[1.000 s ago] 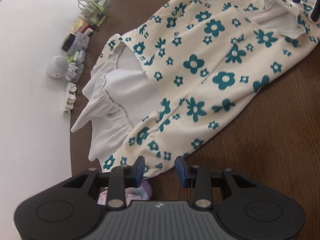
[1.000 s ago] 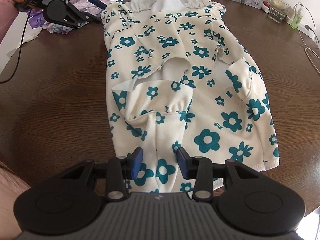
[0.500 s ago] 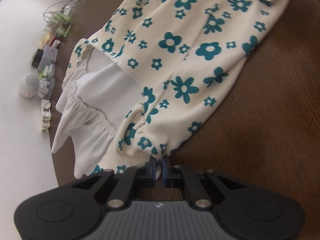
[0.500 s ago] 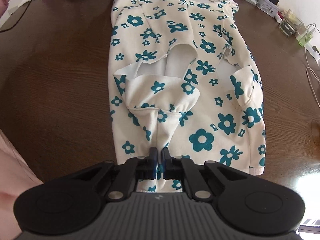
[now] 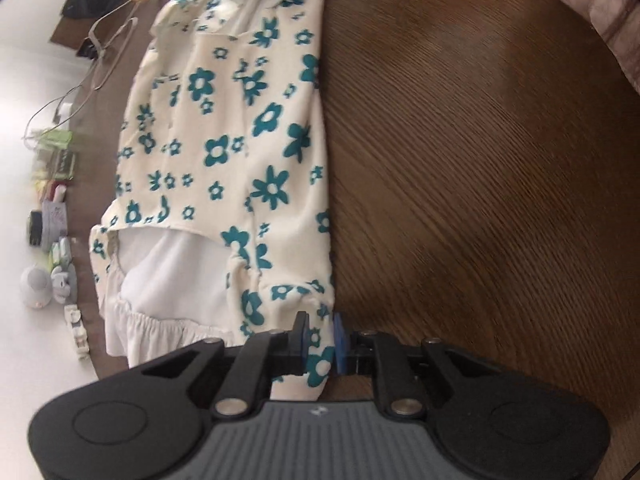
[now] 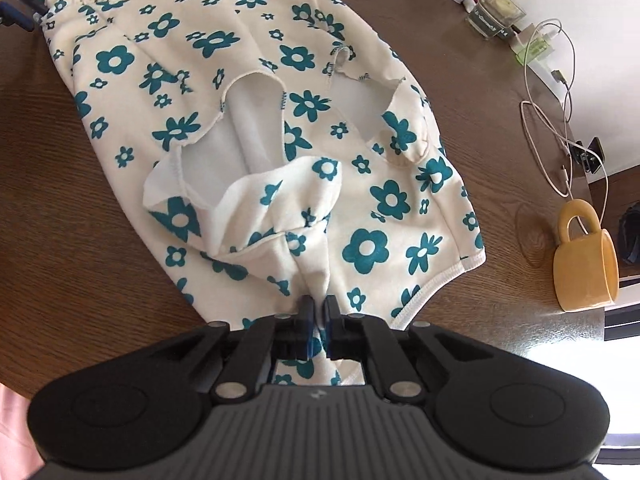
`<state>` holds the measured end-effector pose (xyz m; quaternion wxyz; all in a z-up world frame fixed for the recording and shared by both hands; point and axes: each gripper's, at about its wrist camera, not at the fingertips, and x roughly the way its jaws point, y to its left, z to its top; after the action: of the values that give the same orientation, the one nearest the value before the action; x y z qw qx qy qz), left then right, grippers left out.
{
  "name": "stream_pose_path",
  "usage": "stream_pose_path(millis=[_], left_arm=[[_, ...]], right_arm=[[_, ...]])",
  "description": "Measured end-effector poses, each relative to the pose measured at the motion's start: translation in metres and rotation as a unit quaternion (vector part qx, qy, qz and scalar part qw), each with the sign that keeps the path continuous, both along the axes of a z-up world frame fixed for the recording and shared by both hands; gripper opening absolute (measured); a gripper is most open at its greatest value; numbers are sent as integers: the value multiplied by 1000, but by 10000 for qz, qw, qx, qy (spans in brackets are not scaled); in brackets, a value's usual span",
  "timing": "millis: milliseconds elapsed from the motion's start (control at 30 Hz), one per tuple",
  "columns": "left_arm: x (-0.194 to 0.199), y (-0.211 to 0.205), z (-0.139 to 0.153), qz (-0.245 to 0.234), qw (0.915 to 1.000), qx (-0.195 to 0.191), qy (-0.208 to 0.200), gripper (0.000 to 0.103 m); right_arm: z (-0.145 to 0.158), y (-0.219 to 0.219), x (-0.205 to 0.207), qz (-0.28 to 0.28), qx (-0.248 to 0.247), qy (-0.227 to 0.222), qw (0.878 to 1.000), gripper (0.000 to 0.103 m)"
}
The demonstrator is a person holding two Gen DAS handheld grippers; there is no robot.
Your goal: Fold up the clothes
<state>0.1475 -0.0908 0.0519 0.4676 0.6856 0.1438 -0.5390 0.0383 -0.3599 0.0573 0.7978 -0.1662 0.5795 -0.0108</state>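
A cream garment with teal flowers (image 6: 224, 48) lies spread on the brown wooden table (image 6: 60, 184). My right gripper (image 6: 318, 312) is shut on the garment's near edge, where the cloth bunches into a ridge between the pads. In the left wrist view the same garment (image 5: 248, 128) runs away from me, its white lining (image 5: 168, 268) showing at the gathered collar. My left gripper (image 5: 320, 334) is shut on a fold of the garment at that collar corner, the cloth pinched between the blue pads. The left gripper (image 6: 16, 12) shows at the far top left of the right wrist view.
A yellow mug (image 6: 584, 256) lies on its side at the table's right edge, with white cables (image 6: 548, 120) and a glass jar (image 6: 496, 12) beyond it. Small toys and boxes (image 5: 56, 240) line the table's far rim in the left wrist view. Bare wood (image 5: 480, 160) spreads beside the garment.
One second ago both grippers were open over the cloth; each has since shut on it. The garment's side edge has been drawn straighter and the left view has swung round.
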Motion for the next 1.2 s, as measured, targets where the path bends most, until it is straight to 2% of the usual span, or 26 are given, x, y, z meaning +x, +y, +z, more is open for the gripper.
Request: stream_pose_path(millis=[100,300,333,400,433,467,733,867,933,1067,1200], left_arm=[[19,-6,12,705,9969,-326,77,48],[43,-26,-3,1138,9930,-34,319,50],[46,-27,-5,1183,9921,8,408,48],[51,-27,-5,1292,9892,79,690,23],[51,-26,-5,1370,9870,143,833,5],[48,-24,-7,1417,9857,174,900,3],[-5,1,-6,1503,9838,235,951,1],[-51,20,-5,1587,9824,271,949,1],[-70,32,-3,1815,9776,187,1053,1],[-103,57,1,2420,9623,-121,1233,1],[-141,78,3,2905,9483,-337,1236,1]], right_arm=[[1,-18,0,23,21,-160,9999,5],[6,-39,-17,-124,442,-540,9975,10],[6,-39,-22,-169,477,-566,9971,10],[4,-40,-28,-224,528,-595,9966,10],[2,-40,-31,-246,550,-607,9963,10],[2,-41,-31,-248,560,-623,9962,10],[-2,-53,-18,-101,550,-780,9954,8],[-3,-47,1,294,576,-833,9944,8],[-4,-41,12,549,597,-867,9929,8],[-5,-29,35,1056,637,-933,9880,8],[-8,-9,56,1602,658,-965,9801,8]])
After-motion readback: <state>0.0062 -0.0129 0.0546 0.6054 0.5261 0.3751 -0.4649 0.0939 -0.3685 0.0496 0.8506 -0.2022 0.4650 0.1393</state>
